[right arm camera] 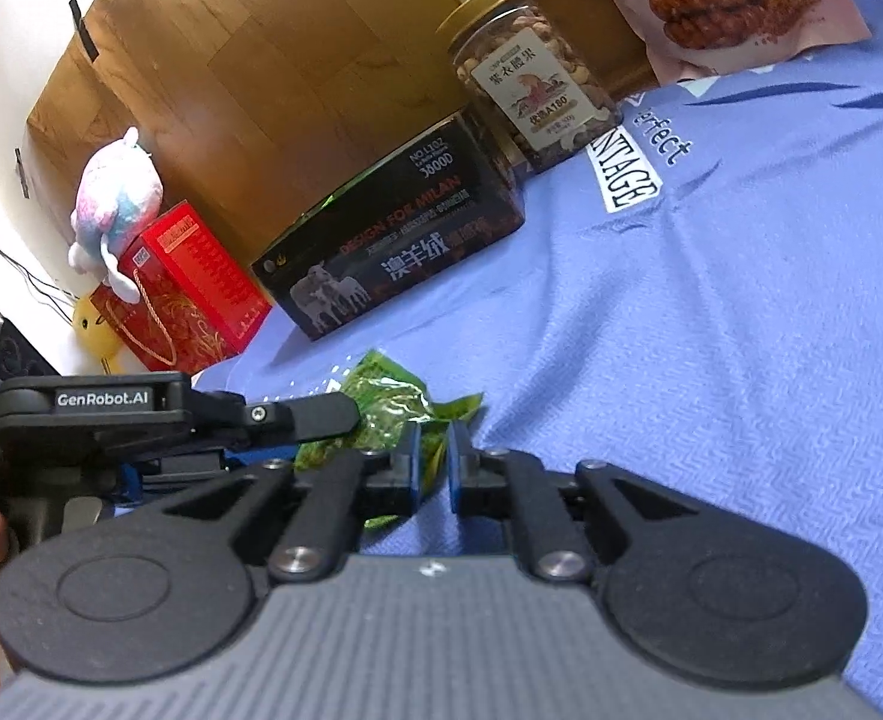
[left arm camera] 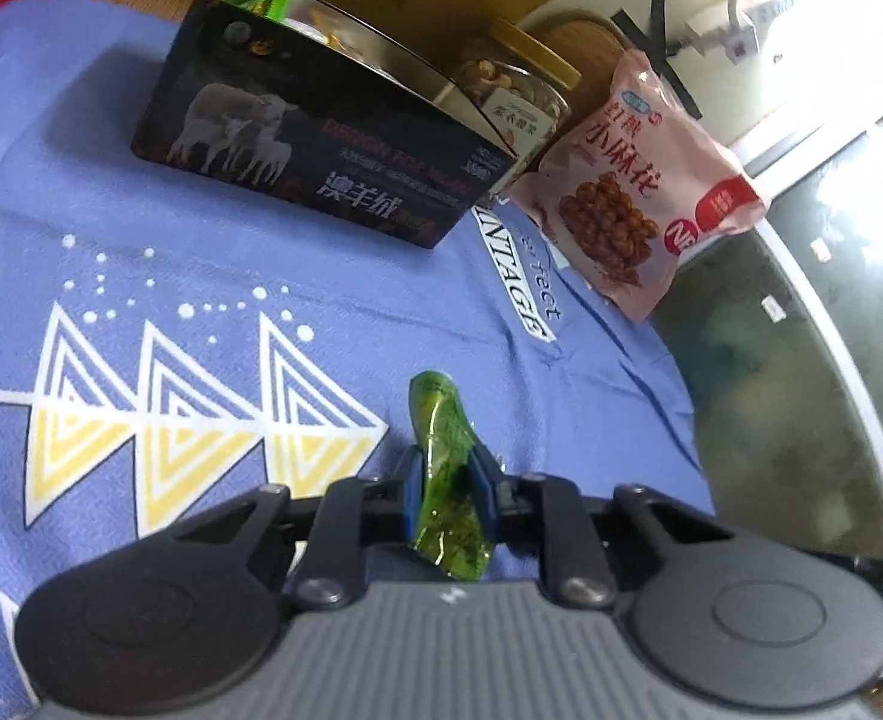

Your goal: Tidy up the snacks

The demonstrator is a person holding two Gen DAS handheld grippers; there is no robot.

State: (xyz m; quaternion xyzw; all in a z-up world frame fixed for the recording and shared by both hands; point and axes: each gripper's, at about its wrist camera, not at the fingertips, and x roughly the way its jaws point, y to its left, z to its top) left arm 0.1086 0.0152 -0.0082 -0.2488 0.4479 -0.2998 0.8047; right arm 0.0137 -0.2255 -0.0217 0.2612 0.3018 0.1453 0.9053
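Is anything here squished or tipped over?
Yes. The green packet is crumpled, pinched by both the left gripper and right gripper. The pink bag leans tilted, hanging past the cloth's edge. The jar looks upright.

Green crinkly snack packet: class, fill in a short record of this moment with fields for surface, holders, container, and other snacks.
surface: blue printed cloth
packet: green crinkly snack packet
holders: left hand-held gripper and right hand-held gripper, both shut on the packet
container: black open box with sheep picture
other snacks: clear gold-lidded nut jar; pink twist-snack bag
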